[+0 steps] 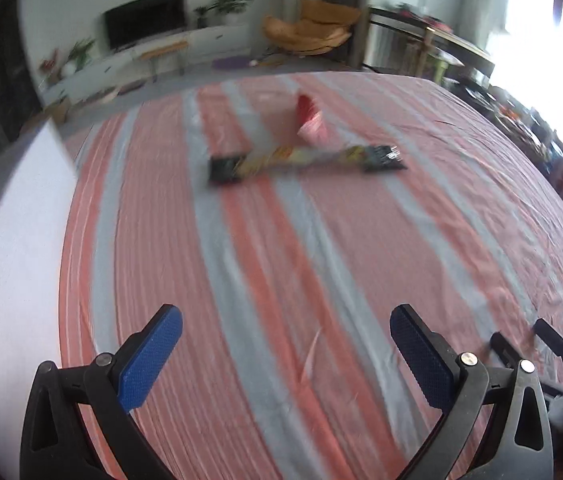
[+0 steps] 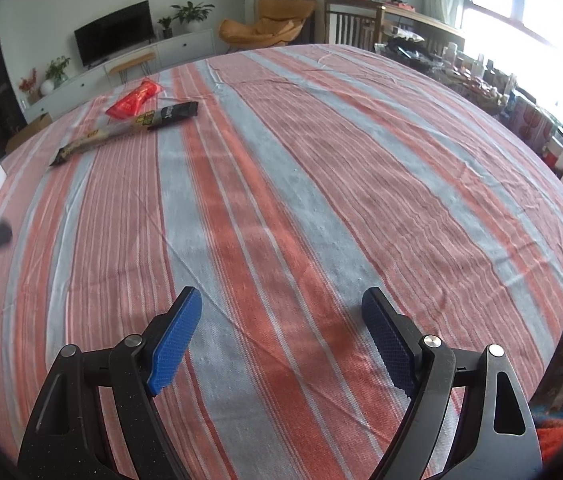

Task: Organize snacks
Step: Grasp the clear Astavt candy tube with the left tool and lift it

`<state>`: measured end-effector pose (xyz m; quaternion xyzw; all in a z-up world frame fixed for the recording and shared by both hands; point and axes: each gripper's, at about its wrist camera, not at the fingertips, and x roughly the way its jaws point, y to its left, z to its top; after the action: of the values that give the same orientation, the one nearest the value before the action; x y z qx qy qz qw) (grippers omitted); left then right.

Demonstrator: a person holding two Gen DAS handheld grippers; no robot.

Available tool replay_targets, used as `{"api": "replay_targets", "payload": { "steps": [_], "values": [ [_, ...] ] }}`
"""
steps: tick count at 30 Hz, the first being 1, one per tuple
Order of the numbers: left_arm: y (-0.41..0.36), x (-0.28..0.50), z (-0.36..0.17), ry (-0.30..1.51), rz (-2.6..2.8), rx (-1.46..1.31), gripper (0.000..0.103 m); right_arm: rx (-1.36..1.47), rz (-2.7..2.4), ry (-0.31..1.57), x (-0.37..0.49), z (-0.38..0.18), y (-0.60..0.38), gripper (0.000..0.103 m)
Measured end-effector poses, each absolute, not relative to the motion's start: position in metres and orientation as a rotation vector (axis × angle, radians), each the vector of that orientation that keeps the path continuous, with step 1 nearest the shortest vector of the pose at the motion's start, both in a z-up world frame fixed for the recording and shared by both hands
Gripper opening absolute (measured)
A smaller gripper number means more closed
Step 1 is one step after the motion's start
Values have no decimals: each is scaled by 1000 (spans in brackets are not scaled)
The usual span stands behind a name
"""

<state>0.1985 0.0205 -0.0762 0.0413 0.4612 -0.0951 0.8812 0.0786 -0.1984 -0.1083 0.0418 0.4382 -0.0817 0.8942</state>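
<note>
Progress: early, by my reading. Two snacks lie loose on the table with its red-and-grey striped cloth point(image 2: 321, 184), and neither of your tools holds anything — no tray, box or sorted pile shows in either view, so the sorting looks still to do.

Long snack: a long, narrow foil packet, black at both ends with a yellow-printed middle point(image 2: 125, 130), lies flat and slanted across the stripes on the far left part of the table as the right wrist view shows it. The left wrist view has it blurred point(image 1: 305, 160), near the middle of the far half.

Red snack: a small red-and-pink plastic pouch point(image 2: 134, 99) sits just behind the long packet, touching or overlapping its far edge. I cannot tell which. It looks crumpled and light; print too small to read.

Left tool point(image 1: 285, 330): blue-padded fingers spread wide, nothing between them, only bare cloth below. Well short of both snacks.

Right tool point(image 2: 281, 314): fingers wide apart too, empty, hovering over the near stripes — the snacks are well away, up and to its left.

Left to do: reach, grasp and place both packets. Thin foil lying flat may be hard to pinch; take an edge.
</note>
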Motion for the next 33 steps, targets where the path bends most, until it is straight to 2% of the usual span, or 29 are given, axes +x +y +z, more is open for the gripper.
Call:
{"api": "replay_targets", "payload": {
  "steps": [6, 14, 18, 26, 28, 29, 30, 33],
  "values": [
    [-27, 276, -84, 989, -318, 561, 103, 93, -163, 908, 77, -108, -201, 85],
    [-21, 364, -100, 1053, -428, 448, 102, 80, -156, 911, 80, -108, -199, 86],
    [-18, 383, -113, 1059, -484, 430, 97, 79, -151, 913, 81, -108, -198, 88],
    [-7, 397, -130, 1130, -552, 357, 96, 79, -152, 912, 81, -108, -198, 88],
    [-7, 389, -128, 1127, -573, 366, 89, 79, -152, 913, 81, -109, -198, 88],
    [-7, 381, -124, 1119, -595, 375, 75, 79, -152, 913, 81, -109, -198, 88],
    [-8, 376, -122, 1116, -605, 378, 54, 79, -152, 913, 81, -109, -198, 88],
    [-8, 357, -114, 1152, -659, 370, 24, 79, -152, 913, 81, -109, -198, 88]
  ]
}}
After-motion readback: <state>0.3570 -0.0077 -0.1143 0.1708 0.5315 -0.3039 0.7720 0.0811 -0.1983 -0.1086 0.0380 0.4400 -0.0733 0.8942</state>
